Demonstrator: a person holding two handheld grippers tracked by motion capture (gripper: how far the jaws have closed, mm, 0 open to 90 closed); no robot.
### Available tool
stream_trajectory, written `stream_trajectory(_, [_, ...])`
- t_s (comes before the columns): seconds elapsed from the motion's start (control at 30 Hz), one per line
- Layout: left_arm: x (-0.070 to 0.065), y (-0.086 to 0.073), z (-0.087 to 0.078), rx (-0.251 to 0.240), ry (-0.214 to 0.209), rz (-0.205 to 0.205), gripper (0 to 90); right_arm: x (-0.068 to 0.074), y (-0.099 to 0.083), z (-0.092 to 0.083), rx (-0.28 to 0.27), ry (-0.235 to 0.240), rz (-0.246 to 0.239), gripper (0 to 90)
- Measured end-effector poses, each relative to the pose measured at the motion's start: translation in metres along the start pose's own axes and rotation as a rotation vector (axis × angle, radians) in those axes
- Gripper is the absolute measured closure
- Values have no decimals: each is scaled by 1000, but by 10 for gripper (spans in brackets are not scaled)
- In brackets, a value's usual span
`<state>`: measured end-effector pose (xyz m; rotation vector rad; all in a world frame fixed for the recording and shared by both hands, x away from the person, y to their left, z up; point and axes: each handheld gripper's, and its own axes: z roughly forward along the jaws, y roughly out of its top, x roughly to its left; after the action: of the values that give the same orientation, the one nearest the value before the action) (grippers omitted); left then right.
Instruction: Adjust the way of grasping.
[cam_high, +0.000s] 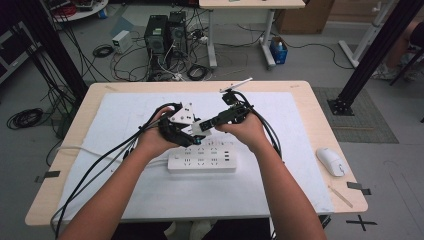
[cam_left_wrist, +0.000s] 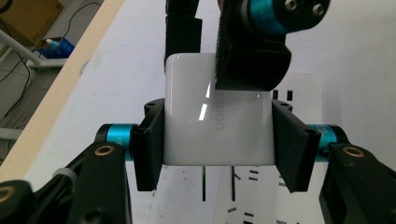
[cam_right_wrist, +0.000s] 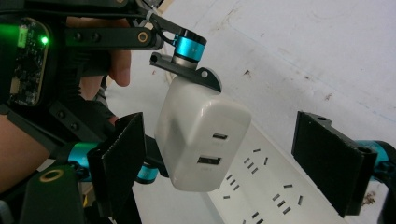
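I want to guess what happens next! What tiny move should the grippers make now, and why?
Probably the right gripper should close its jaws on the white USB charger. Its jaws stand open on either side of the charger, while the left gripper clamps it above the white power strip. A second grip would likely steady it for plugging in.

White computer mouse (cam_high: 331, 161) near the table's (cam_high: 320, 115) right edge, desktop towers (cam_high: 166, 34) on the floor beyond.

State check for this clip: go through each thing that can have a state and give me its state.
White square wall charger: clamped in the left gripper, held above the strip, not plugged in.
Right gripper: open, jaws either side of the charger.
White power strip: flat on the table, sockets empty.
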<state>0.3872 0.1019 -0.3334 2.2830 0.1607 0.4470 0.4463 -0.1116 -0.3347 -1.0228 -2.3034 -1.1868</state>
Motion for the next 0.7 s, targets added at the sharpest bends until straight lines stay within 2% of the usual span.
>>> stream_trajectory(0.03, [-1,1,-1,-11,1,13,426,0,-1,1,6,7,12,216])
stream_trajectory(0.2, [-2,2,-3,-14,13,19,425,-2,-1,4,-5,39,21,280])
stream_trajectory(0.3, [-2,2,-3,-20,9,17,425,-2,-1,5,-9,53,36,283])
stream_trajectory(0.37, [-2,2,-3,-19,13,16,425,-2,-1,5,-19,75,45,333])
stream_trajectory(0.7, [-3,2,-3,-19,20,23,425,-2,-1,10,-12,95,64,406])
